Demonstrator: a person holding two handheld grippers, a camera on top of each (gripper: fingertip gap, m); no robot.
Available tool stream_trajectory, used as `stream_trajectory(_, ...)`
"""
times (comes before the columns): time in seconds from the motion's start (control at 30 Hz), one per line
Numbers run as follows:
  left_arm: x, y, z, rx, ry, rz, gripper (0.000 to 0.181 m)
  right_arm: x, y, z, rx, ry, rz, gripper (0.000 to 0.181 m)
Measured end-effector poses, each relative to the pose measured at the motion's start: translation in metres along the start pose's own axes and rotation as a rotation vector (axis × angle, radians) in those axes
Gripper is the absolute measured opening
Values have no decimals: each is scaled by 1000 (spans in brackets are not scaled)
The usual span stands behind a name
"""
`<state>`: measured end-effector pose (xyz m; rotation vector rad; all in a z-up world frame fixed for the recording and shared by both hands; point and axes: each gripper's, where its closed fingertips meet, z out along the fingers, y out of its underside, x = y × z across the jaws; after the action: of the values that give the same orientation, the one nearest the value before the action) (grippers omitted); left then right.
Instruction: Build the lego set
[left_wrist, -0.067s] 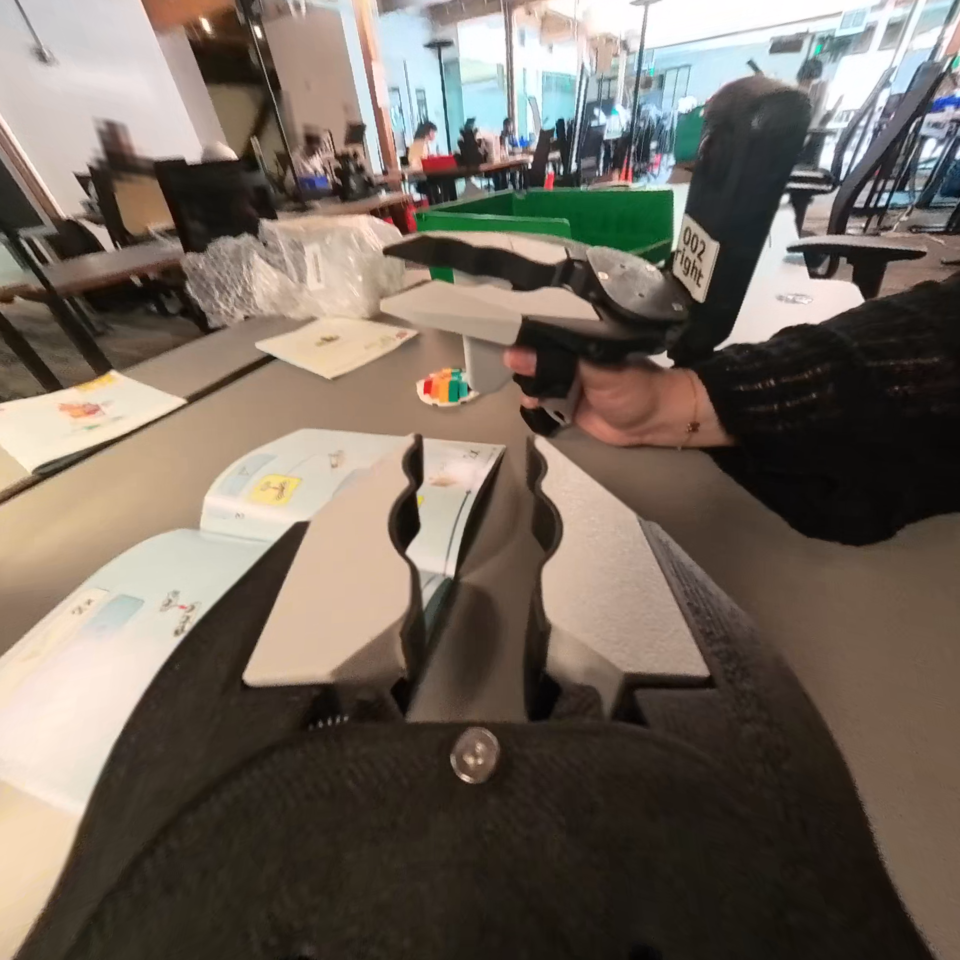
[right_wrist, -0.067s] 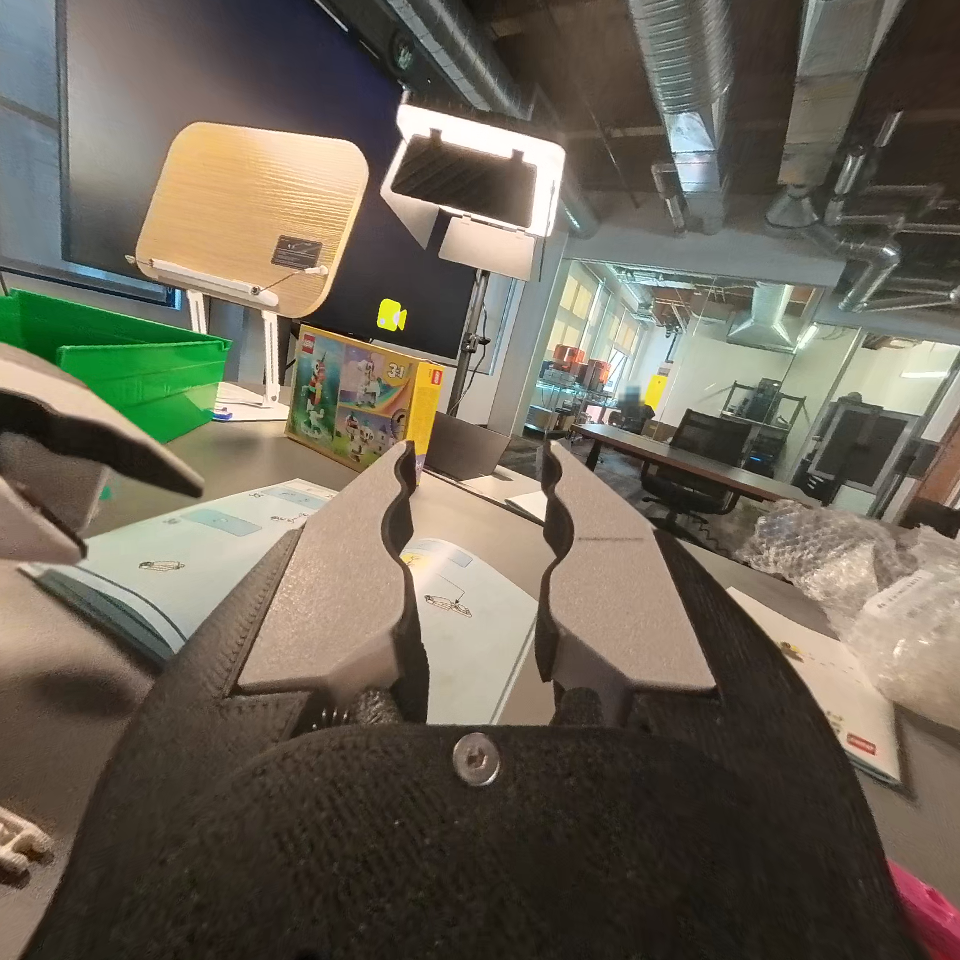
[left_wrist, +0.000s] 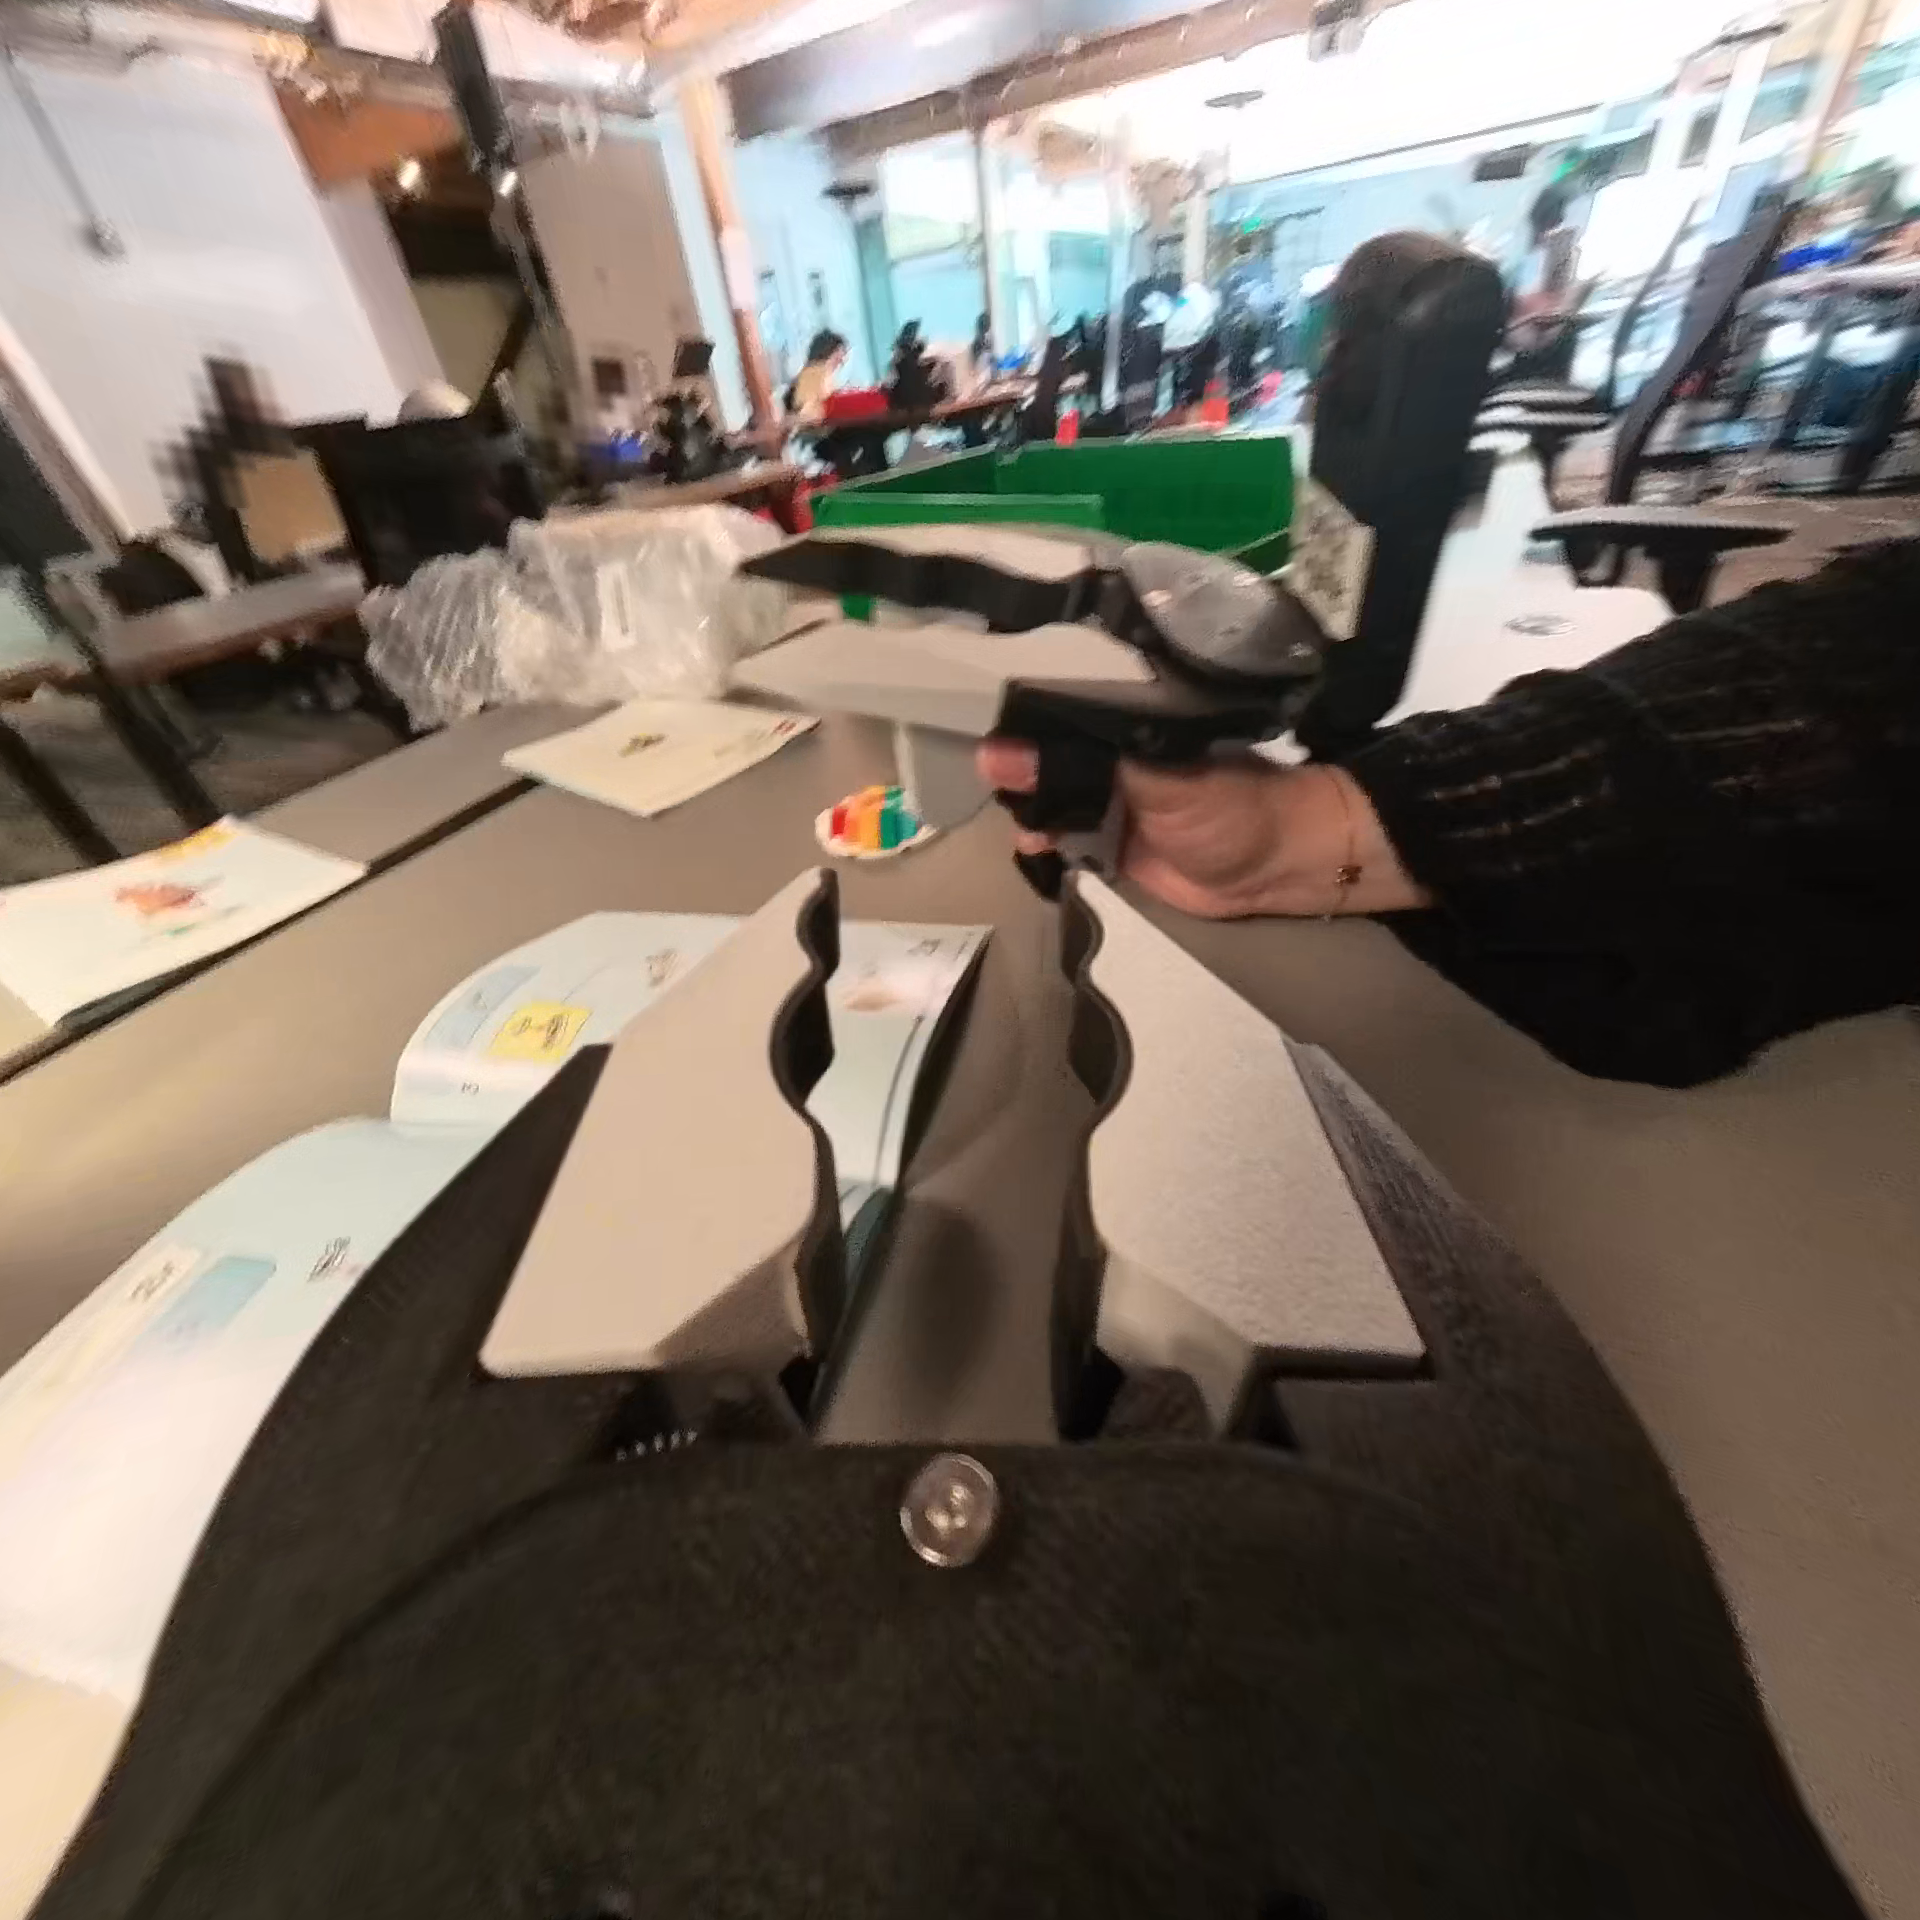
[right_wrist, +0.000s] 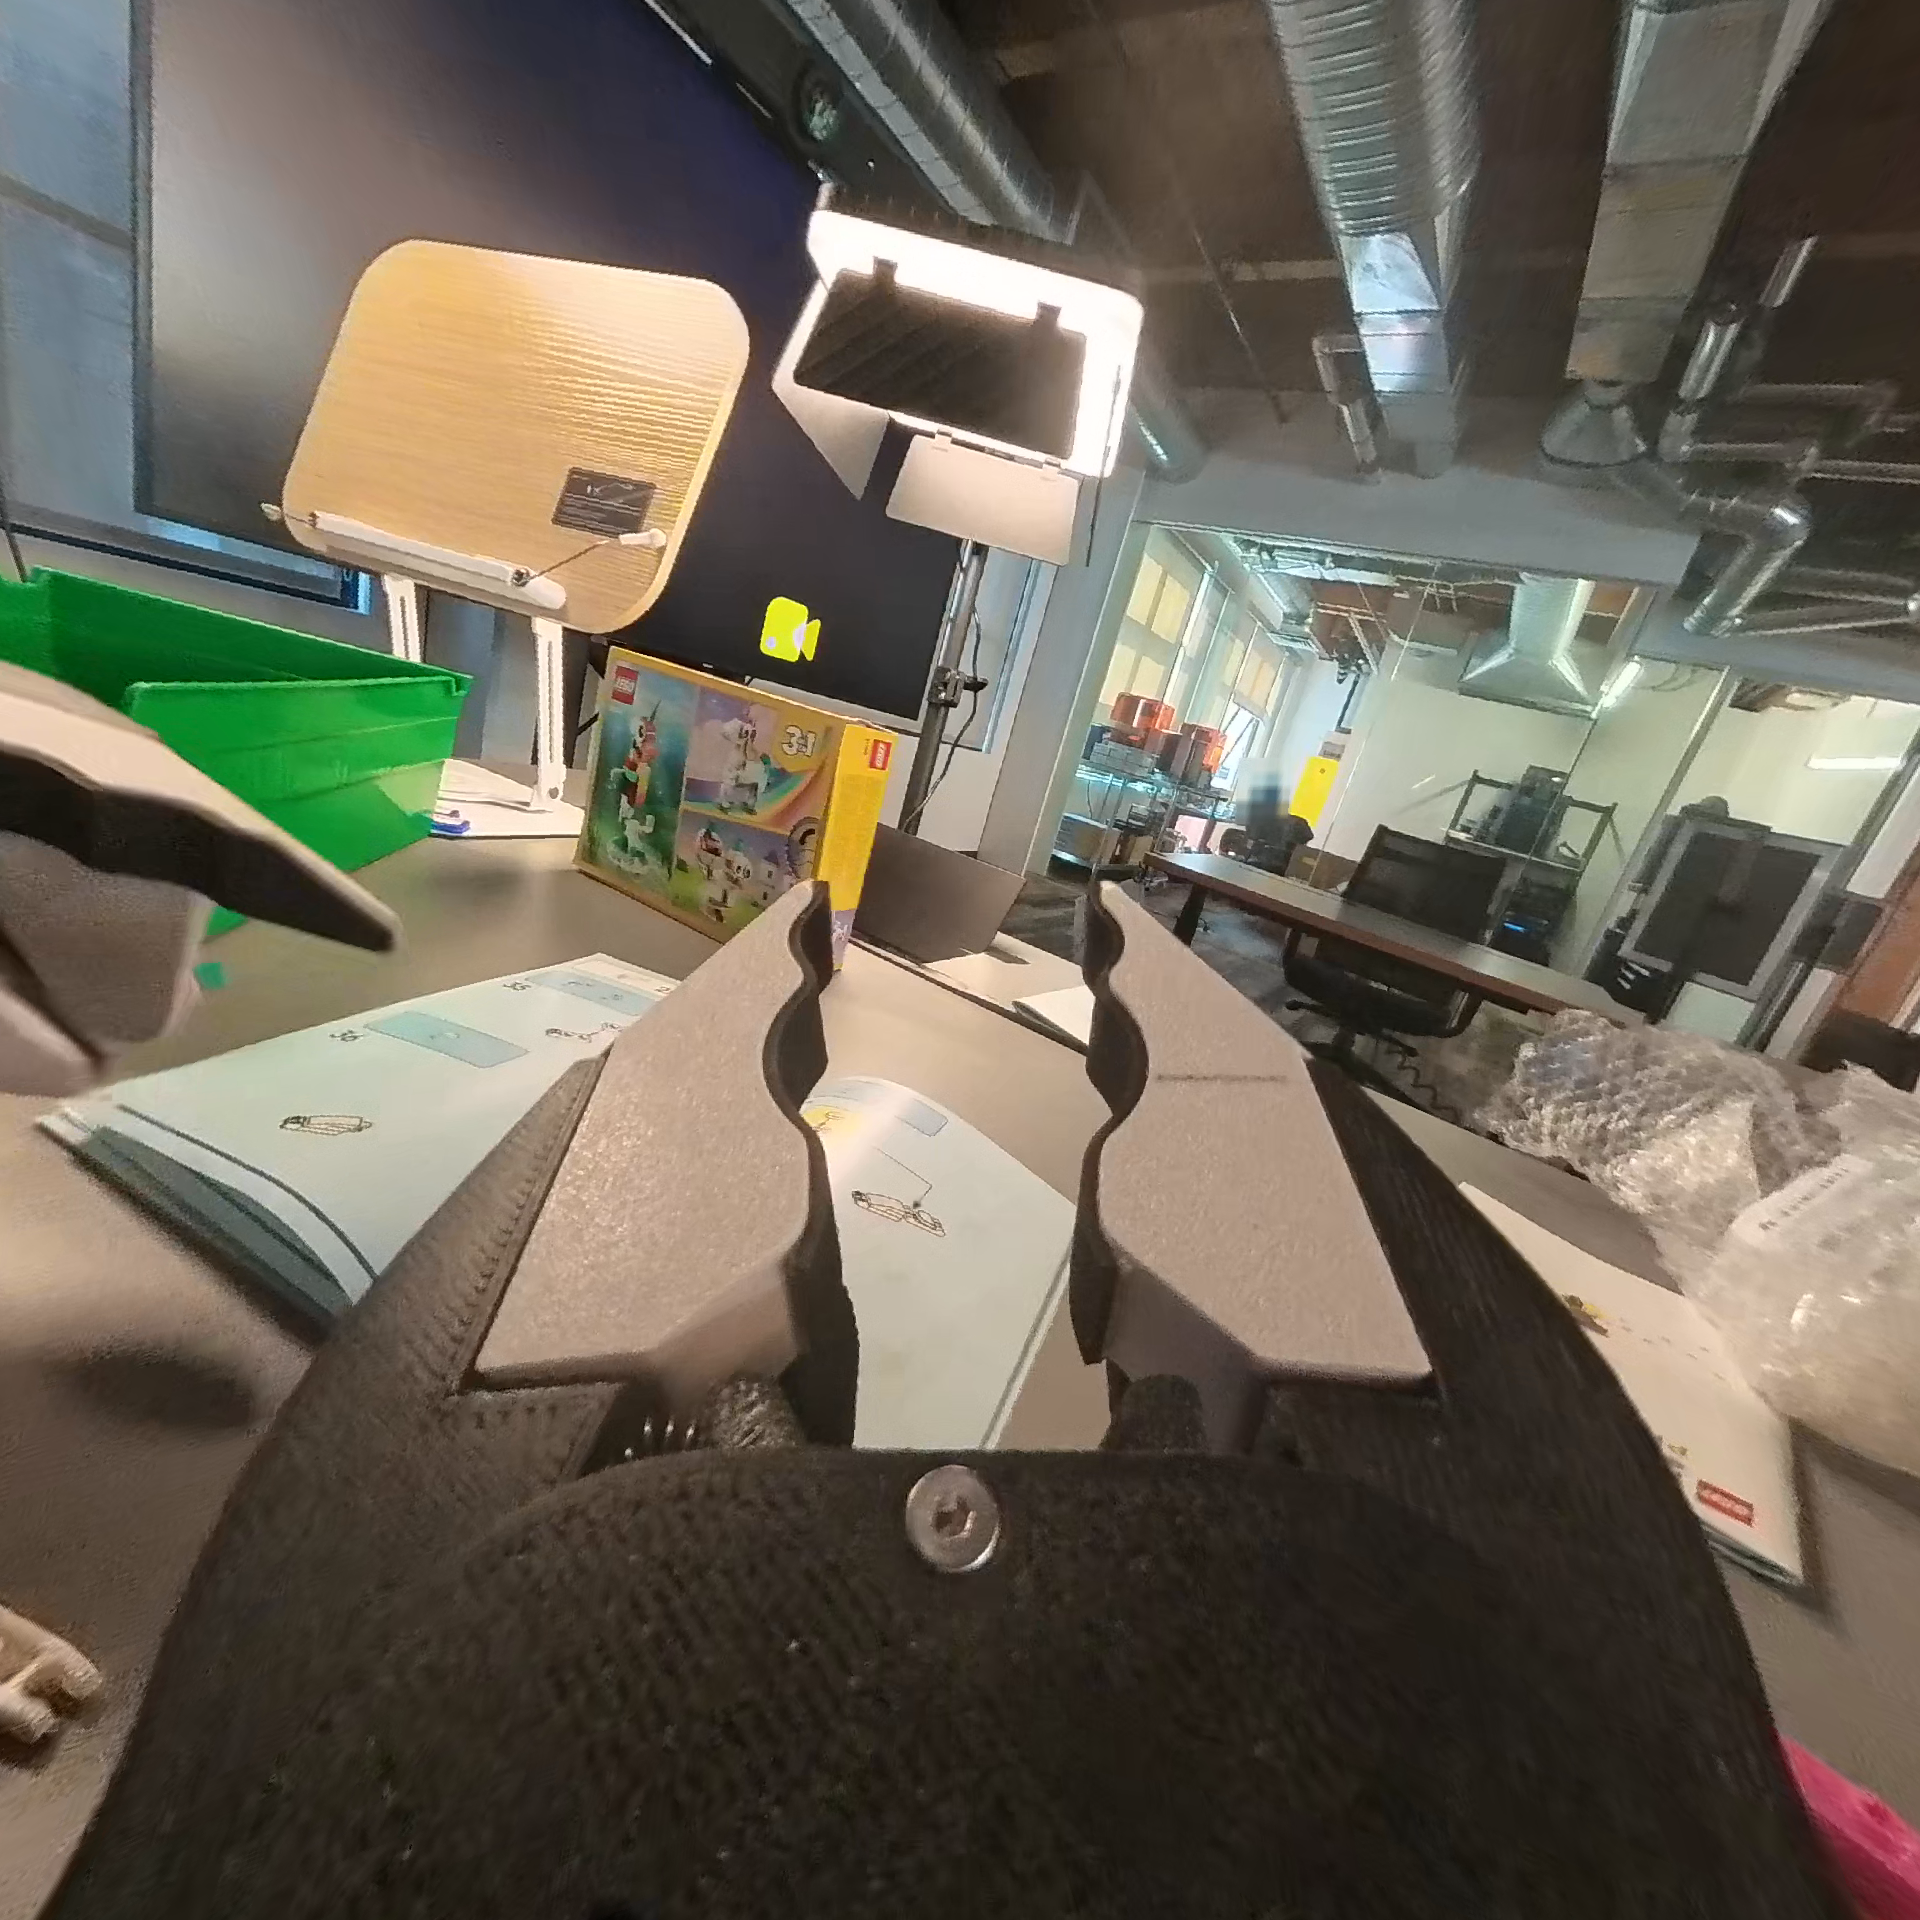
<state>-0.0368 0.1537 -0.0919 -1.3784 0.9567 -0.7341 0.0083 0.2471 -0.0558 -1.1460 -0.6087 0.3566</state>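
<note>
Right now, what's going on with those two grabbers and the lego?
Left hand-held gripper open, empty. Right hand-held gripper open, empty. Coloured lego piece untouched on table beyond open instruction booklet. Nothing in the way.

A small lego build (left_wrist: 871, 817) — rainbow-coloured bricks on a white base — sits upright on the table (blurred), beyond the open instruction booklet (left_wrist: 488, 1039).

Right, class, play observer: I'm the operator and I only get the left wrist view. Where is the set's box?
Observer: The yellow box stands upright on the table, beyond the open booklet.
Operator: Anything near it?
Observer: A wooden book stand on white legs, to its left and farther back, with nothing on its ledge.
Operator: What lights that end?
Observer: A lit panel light on a pole, behind the box.
</note>
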Motion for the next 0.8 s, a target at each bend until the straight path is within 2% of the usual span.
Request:
stream_trajectory(0.1, 29, -15, -6, 91, 130, 59, 42, -3, 1, 2, -4, -13, -25, 46)
stream_trajectory(0.17, 12, -30, -13, 164, -13, 110, 52, -7, 1, 3, 1, -38, -38, 46)
stream_trajectory(0.23, -9, -48, -29, 255, -129, 142, 51, -16, -3, 2, 24, -90, -37, 46)
stream_trajectory(0.33, -22, -56, -44, 307, -154, 119, 48, -38, -8, -2, 53, -235, -18, 47)
stream_trajectory(0.4, -23, -48, -43, 275, -139, 111, 48, -67, -5, -11, 21, -450, -4, 47)
stream_trajectory(0.5, -22, -41, -41, 250, -124, 102, 46, -116, 5, -55, -198, -926, 124, 42)
stream_trajectory(0.57, -20, -39, -39, 243, -111, 93, 46, -128, 16, -83, -388, -1110, 192, 41)
stream_trajectory(0.67, -19, -36, -36, 225, -99, 84, 45, -131, 41, -96, -523, -1148, 60, 31)
stream_trajectory(0.8, -23, -34, -36, 208, -120, 67, 45, -133, 52, -97, -601, -1146, 55, 25)
